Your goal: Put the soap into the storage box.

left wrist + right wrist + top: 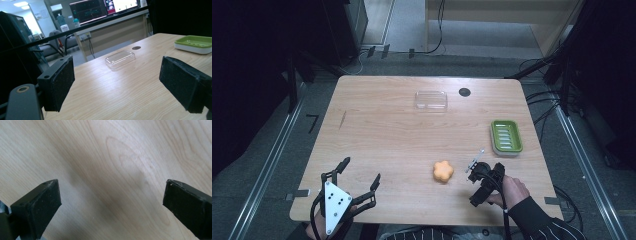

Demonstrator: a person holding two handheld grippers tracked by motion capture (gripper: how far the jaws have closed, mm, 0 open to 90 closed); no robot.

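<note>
Left hand-held gripper (361, 176) hovers at the tabletop's (382, 130) near-left corner, jaws spread, empty. Right hand-held gripper (477, 170) (also agape, holding nothing) tilts down near the near-right edge, beside an orange flower-shaped piece (443, 171).

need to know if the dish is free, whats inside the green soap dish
The green soap dish holds nothing: its ribbed green floor shows bare in the high view. From the left gripper view its rim hides part of the inside. What lies under it is covered.
</note>
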